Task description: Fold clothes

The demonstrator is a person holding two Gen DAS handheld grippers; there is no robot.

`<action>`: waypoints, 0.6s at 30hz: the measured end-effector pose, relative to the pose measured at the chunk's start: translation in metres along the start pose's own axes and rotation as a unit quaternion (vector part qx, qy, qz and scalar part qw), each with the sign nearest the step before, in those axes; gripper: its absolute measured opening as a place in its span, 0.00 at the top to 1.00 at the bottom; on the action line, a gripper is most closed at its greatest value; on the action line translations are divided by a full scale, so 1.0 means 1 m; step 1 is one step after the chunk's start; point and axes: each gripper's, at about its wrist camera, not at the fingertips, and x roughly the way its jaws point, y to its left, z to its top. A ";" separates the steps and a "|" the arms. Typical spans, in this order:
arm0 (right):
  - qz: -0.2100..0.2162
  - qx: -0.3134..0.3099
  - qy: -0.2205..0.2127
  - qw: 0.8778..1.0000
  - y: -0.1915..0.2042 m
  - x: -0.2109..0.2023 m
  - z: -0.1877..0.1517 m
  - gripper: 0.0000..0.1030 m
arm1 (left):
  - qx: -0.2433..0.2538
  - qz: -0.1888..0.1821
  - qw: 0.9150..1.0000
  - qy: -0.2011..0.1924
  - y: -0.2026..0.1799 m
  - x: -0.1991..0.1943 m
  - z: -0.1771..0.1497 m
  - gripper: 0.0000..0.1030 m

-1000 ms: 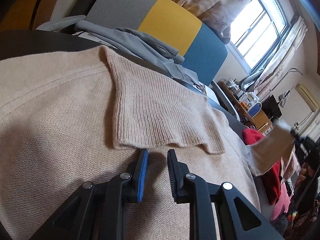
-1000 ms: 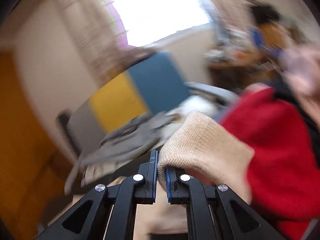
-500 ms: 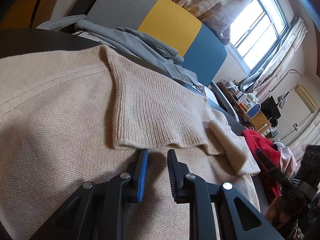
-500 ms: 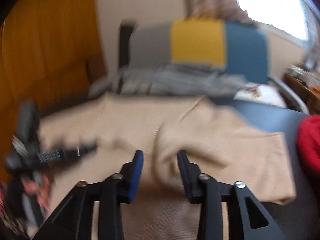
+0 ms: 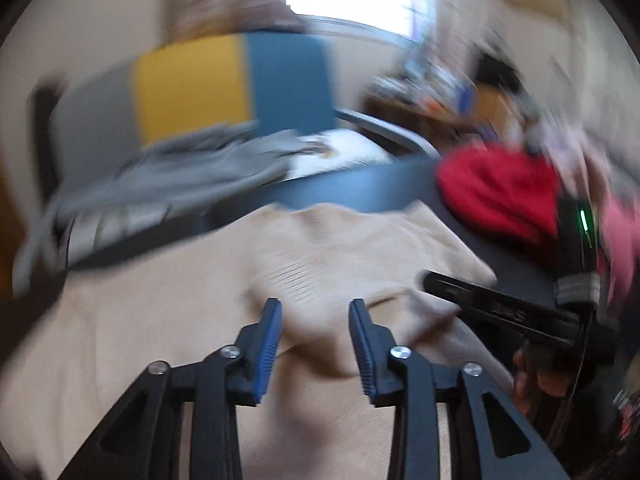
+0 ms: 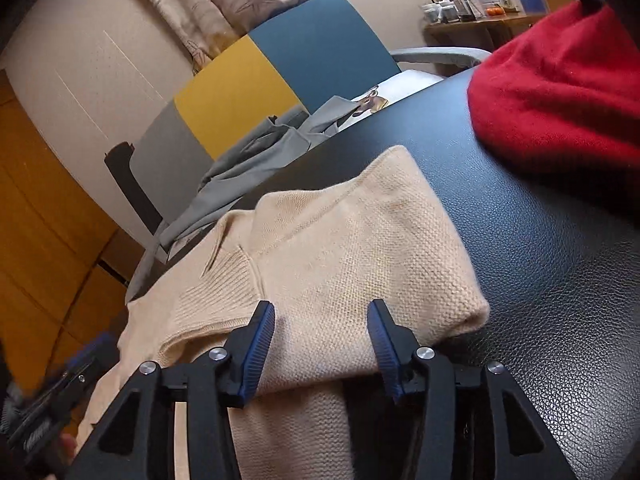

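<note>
Lying soft and limp on the black leather-textured tabletop (image 6: 540, 240), beige knitted sweater (image 6: 340, 248) likely folding easily if pinched at its edge, both tools, left tool (image 5: 314, 344) and right tool (image 6: 322, 344), having just been opening, spread and pinching nothing.

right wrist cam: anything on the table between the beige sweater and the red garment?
Nothing. In the right wrist view only bare black tabletop separates the beige sweater from the red garment.

Both your grippers stand open, angled downward.
Your left gripper (image 5: 314, 344) has just been opening, nothing pinched between its blue pads; your right gripper (image 6: 322, 346) holds its jaws apart, gripping nothing, pads clear.
</note>
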 end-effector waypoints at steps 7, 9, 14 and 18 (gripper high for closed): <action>0.015 0.013 -0.004 1.000 -0.006 -0.004 0.002 0.52 | 0.096 0.039 0.990 0.093 -0.041 0.060 0.007 0.63; 0.019 0.016 -0.006 1.000 -0.008 -0.007 0.001 0.52 | 0.085 0.042 0.990 0.107 -0.037 0.071 0.006 0.63; 0.020 0.017 -0.007 1.000 -0.010 -0.008 0.000 0.52 | 0.039 0.027 0.993 0.107 -0.023 0.085 0.004 0.62; 0.024 0.020 -0.008 0.999 -0.011 -0.009 0.001 0.52 | 0.008 0.024 0.995 0.096 -0.016 0.083 0.004 0.94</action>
